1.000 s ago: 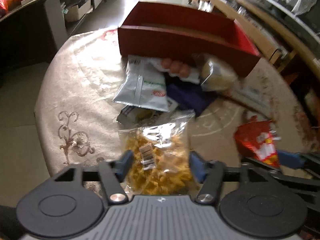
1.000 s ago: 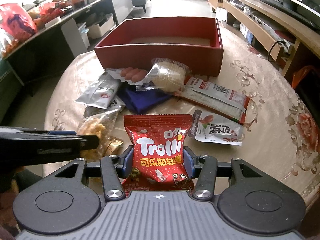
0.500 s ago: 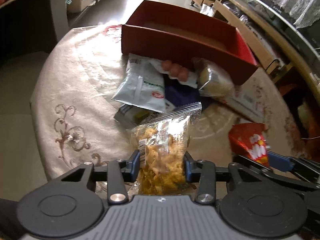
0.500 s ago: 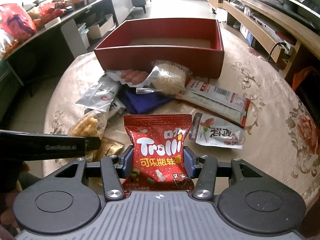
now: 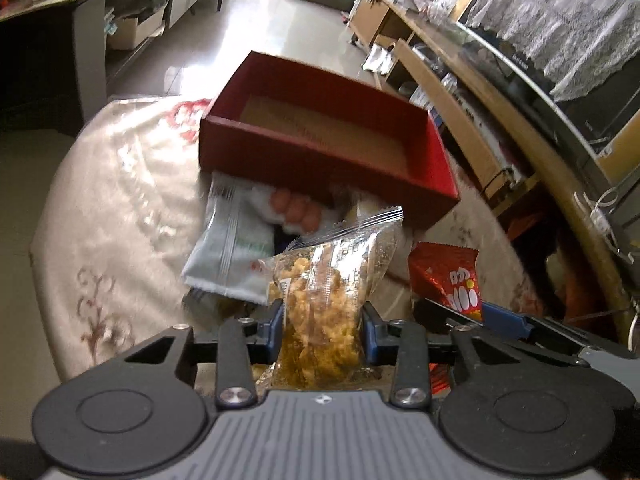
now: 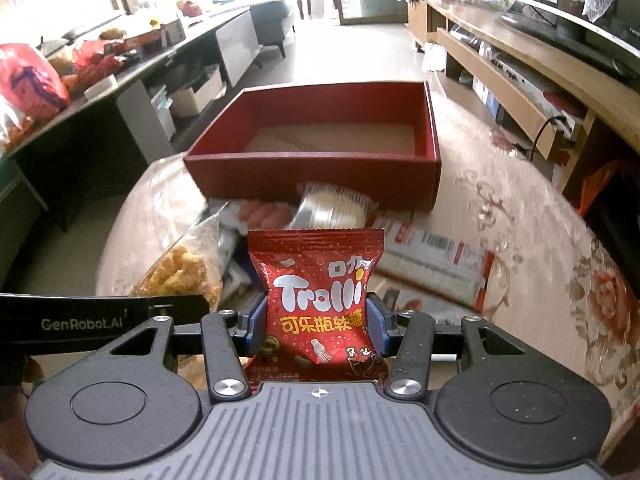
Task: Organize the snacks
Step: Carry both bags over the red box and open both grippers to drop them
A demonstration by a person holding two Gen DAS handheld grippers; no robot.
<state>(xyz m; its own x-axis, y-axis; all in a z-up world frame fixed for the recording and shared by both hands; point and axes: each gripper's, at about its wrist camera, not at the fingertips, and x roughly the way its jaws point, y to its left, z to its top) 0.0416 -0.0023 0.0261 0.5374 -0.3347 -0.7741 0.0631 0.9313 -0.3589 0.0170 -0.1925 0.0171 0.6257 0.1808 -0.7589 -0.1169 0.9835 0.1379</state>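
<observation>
Both bags came up off the table since a second ago. Left wrist view: left gripper [image 5: 322, 330] fingers pinch the clear bag of yellow snacks [image 5: 326, 294], red box [image 5: 328, 140] at 12 o'clock. Right wrist view: right gripper [image 6: 316, 326] fingers clamp the red candy bag [image 6: 318, 296], box at 12, clear bag at 9.

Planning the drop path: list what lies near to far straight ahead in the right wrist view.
right gripper shut on the red Trolli bag → clear-wrapped pastry → near wall of the red box → its bare cardboard floor → far wall
</observation>
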